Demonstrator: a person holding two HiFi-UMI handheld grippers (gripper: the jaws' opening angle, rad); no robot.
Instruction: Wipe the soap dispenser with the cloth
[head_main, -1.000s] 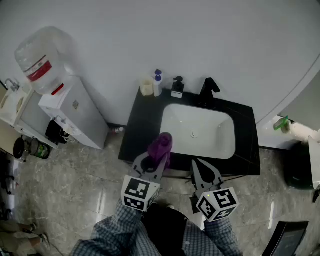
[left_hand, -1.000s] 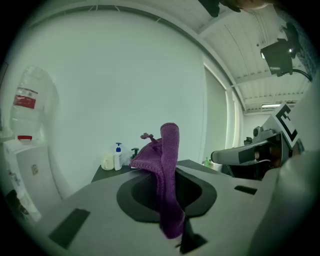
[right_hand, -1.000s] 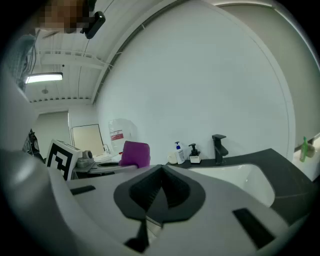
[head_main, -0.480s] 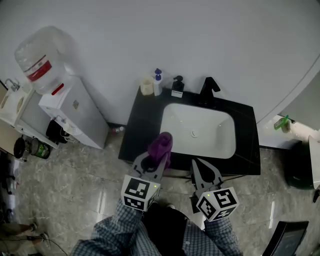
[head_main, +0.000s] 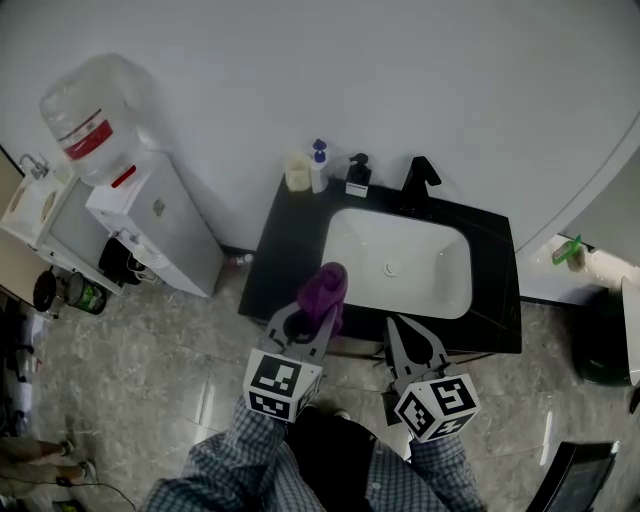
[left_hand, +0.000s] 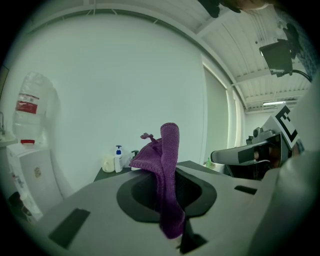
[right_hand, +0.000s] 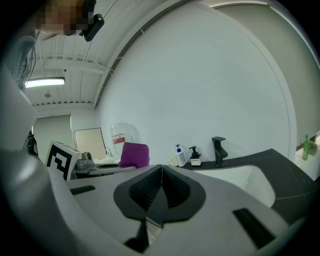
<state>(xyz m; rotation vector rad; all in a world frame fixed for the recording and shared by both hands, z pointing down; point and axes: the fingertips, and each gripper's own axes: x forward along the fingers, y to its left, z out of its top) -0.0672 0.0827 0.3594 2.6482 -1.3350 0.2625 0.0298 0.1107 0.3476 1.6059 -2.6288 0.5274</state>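
A purple cloth sticks up from my left gripper, whose jaws are shut on it, in front of the black counter's near edge. My right gripper is shut and empty beside it, its jaws pressed together. At the counter's back stand a black-pump soap dispenser with a white base and a blue-topped white pump bottle. Both are well away from the grippers. The cloth shows at left in the right gripper view.
The black counter holds a white sink, a black faucet and a cream cup. A water cooler with a bottle stands to the left. A green spray bottle sits on a white surface at right.
The view has shifted very slightly. Both grippers and the cloth hold the same places.
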